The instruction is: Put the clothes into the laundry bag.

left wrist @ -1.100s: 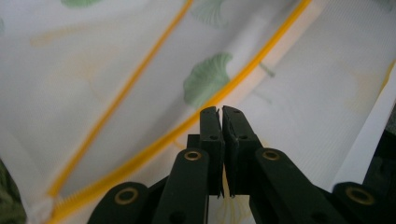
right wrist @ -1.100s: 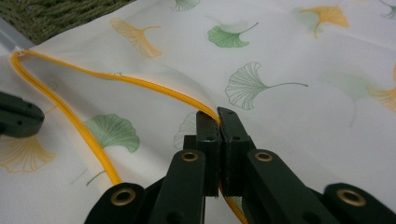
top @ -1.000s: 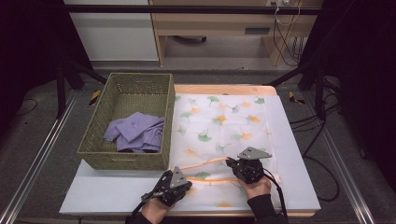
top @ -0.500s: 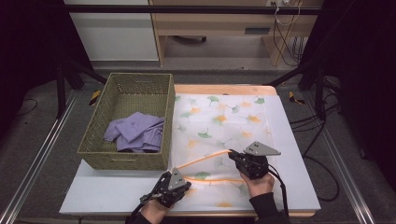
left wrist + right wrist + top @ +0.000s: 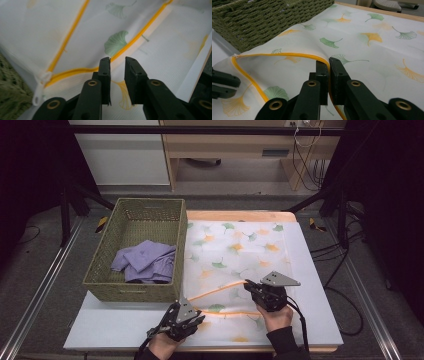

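Holding purple cloth point(image 5: 145, 262), basket point(image 5: 131, 290) beside open bag point(image 5: 235, 250).

Grey floor point(image 5: 45, 270), wooden desk point(image 5: 225, 142) behind the counter point(image 5: 310, 270), white cabinet point(image 5: 120, 155), cables point(image 5: 305, 150), dark sides

Basket point(image 5: 135, 251) left of mesh bag point(image 5: 240, 255)

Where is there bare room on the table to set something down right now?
The white table is bare in front of the woven basket, left of the left hand-held gripper. A strip runs right of the mesh laundry bag. The near middle is crowded: the right hand-held gripper pinches the bag's yellow zipper edge.
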Demonstrator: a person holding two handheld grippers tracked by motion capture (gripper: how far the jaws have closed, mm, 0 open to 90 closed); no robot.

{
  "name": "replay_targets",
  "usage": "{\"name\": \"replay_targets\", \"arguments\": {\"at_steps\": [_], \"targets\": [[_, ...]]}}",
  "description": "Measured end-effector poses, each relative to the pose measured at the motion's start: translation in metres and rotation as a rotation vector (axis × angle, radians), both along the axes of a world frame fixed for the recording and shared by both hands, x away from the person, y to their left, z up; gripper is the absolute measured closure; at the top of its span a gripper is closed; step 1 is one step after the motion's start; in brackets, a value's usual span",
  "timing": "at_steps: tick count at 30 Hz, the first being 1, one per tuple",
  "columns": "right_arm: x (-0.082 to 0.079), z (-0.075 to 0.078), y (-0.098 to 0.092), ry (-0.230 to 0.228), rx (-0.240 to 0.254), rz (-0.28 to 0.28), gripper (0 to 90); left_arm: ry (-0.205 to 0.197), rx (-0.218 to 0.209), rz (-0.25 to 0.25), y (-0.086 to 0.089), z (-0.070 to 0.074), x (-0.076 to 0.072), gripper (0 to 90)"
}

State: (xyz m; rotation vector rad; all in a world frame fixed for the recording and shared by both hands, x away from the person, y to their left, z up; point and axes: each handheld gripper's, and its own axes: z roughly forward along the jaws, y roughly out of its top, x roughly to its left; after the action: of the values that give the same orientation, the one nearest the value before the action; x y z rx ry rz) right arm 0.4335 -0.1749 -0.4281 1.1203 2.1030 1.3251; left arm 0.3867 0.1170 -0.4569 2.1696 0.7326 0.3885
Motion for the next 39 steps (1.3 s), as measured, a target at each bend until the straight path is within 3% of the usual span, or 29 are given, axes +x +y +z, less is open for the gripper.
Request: {"name": "replay_targets", "arguments": {"at_steps": [2,10,15,22,34,39], "targets": [[-0.001,0.0,0.001,-0.003,0.002,0.0,85.4,-0.018,-0.026,0.01,0.004,0.007,-0.001,63.2],[-0.001,-0.001,0.0,-0.006,0.008,-0.002,85.6,-0.072,-0.044,0.053,0.014,0.031,-0.001,48.6],[-0.001,-0.002,0.0,-0.009,-0.001,0.001,85.8,-0.08,-0.07,0.075,0.023,0.046,0.002,39.8],[-0.001,-0.003,0.001,-0.006,0.0,-0.001,85.6,-0.102,-0.114,0.126,0.043,0.066,0.008,34.2],[-0.002,-0.003,0.0,-0.025,-0.003,-0.001,85.8,-0.135,-0.11,0.194,0.075,0.096,0.022,26.8],[-0.003,-0.004,0.001,-0.027,-0.016,0.002,85.9,-0.173,-0.112,0.227,0.089,0.11,0.033,25.4]]}}
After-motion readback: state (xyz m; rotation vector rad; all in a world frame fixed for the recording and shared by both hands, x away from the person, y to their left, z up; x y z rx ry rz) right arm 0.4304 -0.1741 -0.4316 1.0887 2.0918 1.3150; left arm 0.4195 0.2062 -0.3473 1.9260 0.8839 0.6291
